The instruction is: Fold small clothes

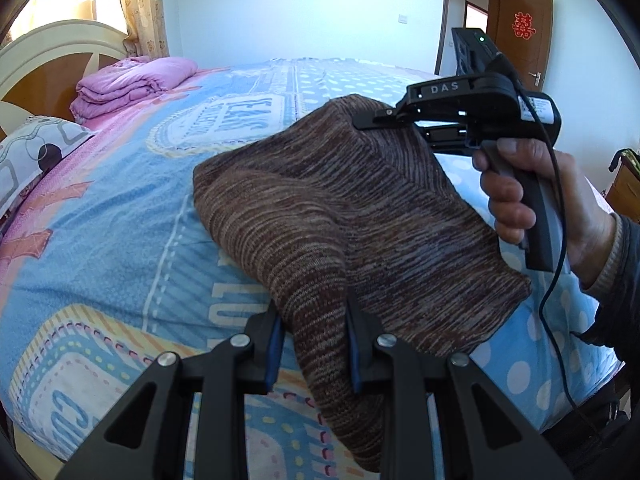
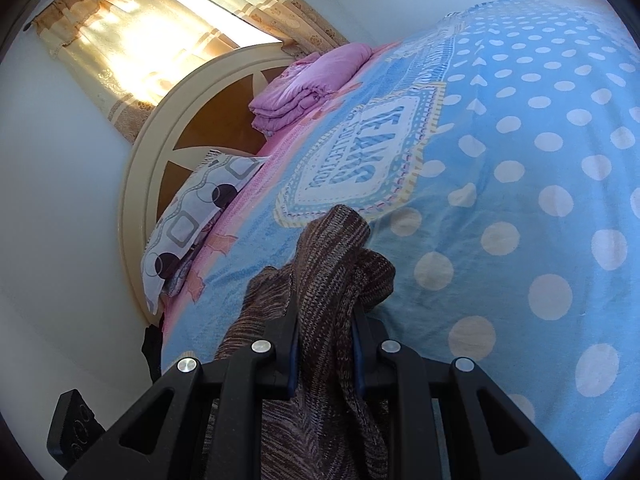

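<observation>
Bed [image 1: 120,216] wide, covered by a blue printed cotton sheet with white dots and a lettered badge; broad bare stretch of sheet lies to the left and far side of the garment in the left wrist view. Near edge of the bed drops away at lower right, where the person's dark sleeve and a black cable hang. Far end: cream and brown wooden headboard [image 1: 52,60], folded pink quilt [image 1: 132,82], grey-patterned pillow [image 1: 36,148] at the far left edge. Brown wooden door [image 1: 520,48] far right, well apart from the bed.

Left claw [image 1: 314,344]: narrow gap, blue pads pinched on the near corner of the brown striped knitted garment [image 1: 360,208]. Right claw [image 2: 326,344]: narrow too, clamped on a bunched fold of the same knit; in the left view it grips the far upper edge, a hand [image 1: 516,192] around its grey handle.

Garment held between both claws, its far left part resting on the sheet near the bed's middle, the right side lifted. Fine horizontal brown and tan ribbing, doubled over, with a diagonal fold line across it.
</observation>
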### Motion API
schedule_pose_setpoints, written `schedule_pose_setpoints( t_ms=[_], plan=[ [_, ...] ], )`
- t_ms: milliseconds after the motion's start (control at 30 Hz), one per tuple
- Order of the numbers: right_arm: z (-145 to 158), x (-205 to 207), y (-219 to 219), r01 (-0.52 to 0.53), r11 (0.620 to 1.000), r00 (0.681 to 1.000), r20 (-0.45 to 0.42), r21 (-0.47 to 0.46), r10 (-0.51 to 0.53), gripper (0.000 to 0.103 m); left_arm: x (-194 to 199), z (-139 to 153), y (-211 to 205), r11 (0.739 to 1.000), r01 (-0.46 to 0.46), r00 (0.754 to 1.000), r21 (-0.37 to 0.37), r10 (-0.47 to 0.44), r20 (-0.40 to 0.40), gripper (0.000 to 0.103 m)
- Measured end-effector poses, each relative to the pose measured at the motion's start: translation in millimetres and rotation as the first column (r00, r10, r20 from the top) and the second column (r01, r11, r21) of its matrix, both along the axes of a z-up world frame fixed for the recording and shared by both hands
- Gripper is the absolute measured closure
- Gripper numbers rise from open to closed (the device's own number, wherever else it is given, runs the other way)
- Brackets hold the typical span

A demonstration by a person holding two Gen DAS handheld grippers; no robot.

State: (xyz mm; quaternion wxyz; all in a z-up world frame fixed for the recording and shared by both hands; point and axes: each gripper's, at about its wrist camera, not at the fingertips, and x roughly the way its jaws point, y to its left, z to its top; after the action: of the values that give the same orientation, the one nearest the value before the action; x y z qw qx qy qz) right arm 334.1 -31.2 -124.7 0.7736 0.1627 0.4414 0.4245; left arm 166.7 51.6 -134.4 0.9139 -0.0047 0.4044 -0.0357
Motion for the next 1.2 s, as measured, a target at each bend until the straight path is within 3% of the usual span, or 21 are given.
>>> schedule_pose_setpoints(
  t_ms=[233, 367, 667, 733, 800, 867, 900, 967, 1067, 1200],
  plan=[
    [-15, 6, -4, 0.025, 0.999, 0.999, -0.019, -0.044, -0.026, 0.083, 6, -13, 0, 1.0, -0.015, 1.0, 0.006, 0.016, -0.027, 0.071],
    [-26, 10, -6, 0.041, 0.996, 0.999, -0.024, -0.082, -0.043, 0.082, 9, -16, 1, 0.999, -0.032, 0.999, 0.021, 0.032, -0.025, 0.059],
    [-35, 12, -7, 0.053, 0.99, 0.998, -0.035, -0.131, -0.058, 0.081, 4, -7, -7, 0.996, -0.033, 0.999, 0.081, 0.033, 0.0, 0.053],
    [-33, 9, -7, 0.051, 0.987, 0.998, -0.016, -0.149, -0.054, 0.081, 0, 6, -6, 0.996, -0.035, 0.999, 0.078, 0.032, 0.037, 0.046],
    [-25, 2, -8, 0.059, 0.983, 0.998, 0.028, -0.172, -0.055, 0.076, -5, 23, -1, 0.996, -0.055, 0.994, 0.069, 0.048, 0.103, 0.022],
    [-11, -10, -16, 0.095, 0.977, 0.993, 0.093, -0.192, -0.078, 0.068, -6, 32, 5, 0.992, -0.103, 0.984, 0.078, 0.091, 0.151, 0.01],
    [-4, -16, -22, 0.109, 0.977, 0.989, 0.121, -0.181, -0.088, 0.062, -3, 32, 9, 0.989, -0.124, 0.981, 0.086, 0.11, 0.157, 0.01],
    [13, -34, -33, 0.12, 0.983, 0.982, 0.166, -0.141, -0.096, 0.061, 6, 23, 15, 0.982, -0.157, 0.98, 0.106, 0.141, 0.142, 0.01],
    [27, -65, -33, 0.036, 0.993, 0.98, 0.2, -0.115, -0.013, 0.059, 20, -2, 23, 0.973, -0.2, 0.978, 0.114, 0.19, 0.088, 0.009],
    [8, -98, -16, -0.085, 0.969, 0.976, 0.175, -0.231, 0.127, 0.059, 14, -18, 21, 0.97, -0.228, 0.971, 0.081, 0.221, 0.089, 0.009]
  ],
)
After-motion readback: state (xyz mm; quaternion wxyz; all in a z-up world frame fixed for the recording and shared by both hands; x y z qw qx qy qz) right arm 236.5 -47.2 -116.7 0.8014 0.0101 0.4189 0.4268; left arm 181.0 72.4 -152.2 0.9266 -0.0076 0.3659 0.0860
